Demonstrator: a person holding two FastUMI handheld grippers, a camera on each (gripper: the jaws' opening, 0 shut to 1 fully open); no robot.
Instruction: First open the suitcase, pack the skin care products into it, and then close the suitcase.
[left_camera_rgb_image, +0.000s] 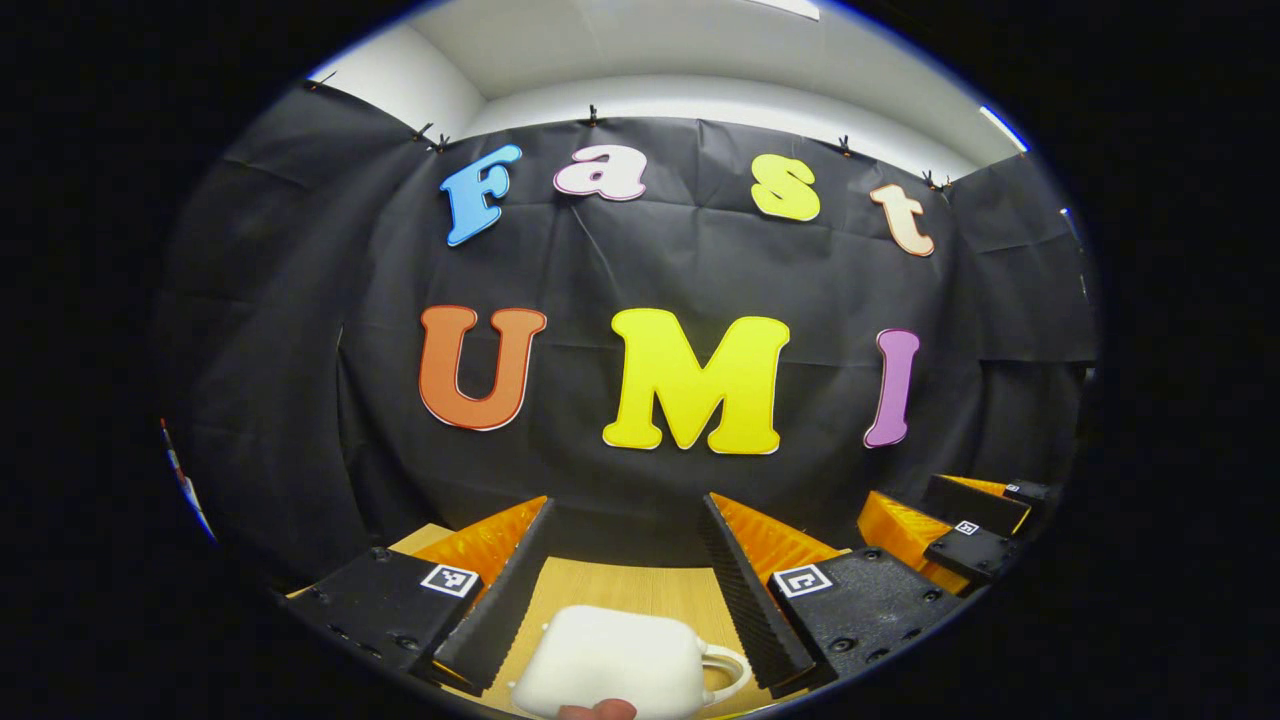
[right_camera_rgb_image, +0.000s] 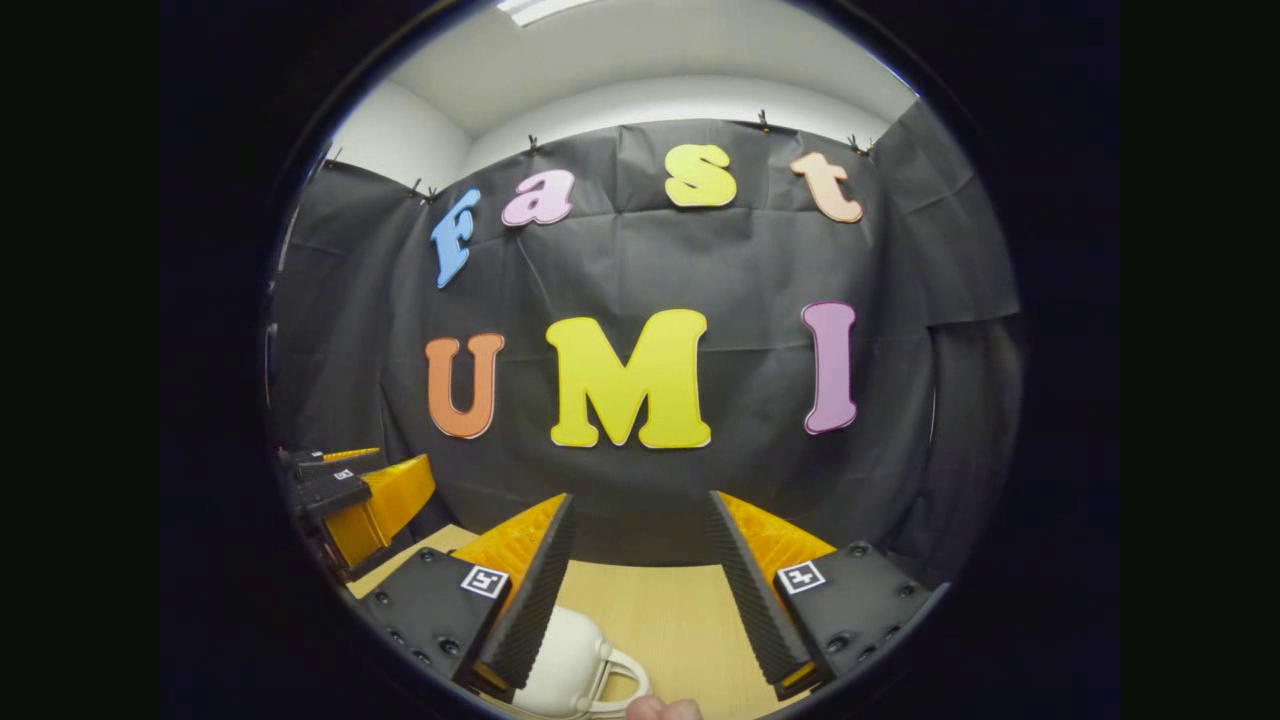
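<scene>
While both hand-held grippers gape, the white suitcase (left_camera_rgb_image: 615, 660) shows no writing.

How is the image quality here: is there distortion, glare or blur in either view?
Left gripper view: strong fisheye bending, sharp wall, white suitcase slightly overexposed between the open left gripper. Right gripper view: same curvature, even light, no motion blur, right gripper sharp over the wooden table.

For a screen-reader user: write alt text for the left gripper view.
The left gripper is held open above a small white case with a loop handle, lying on a light wooden table between its fingers. The right gripper shows farther off at the right, in front of the booth's black cloth wall.
</scene>
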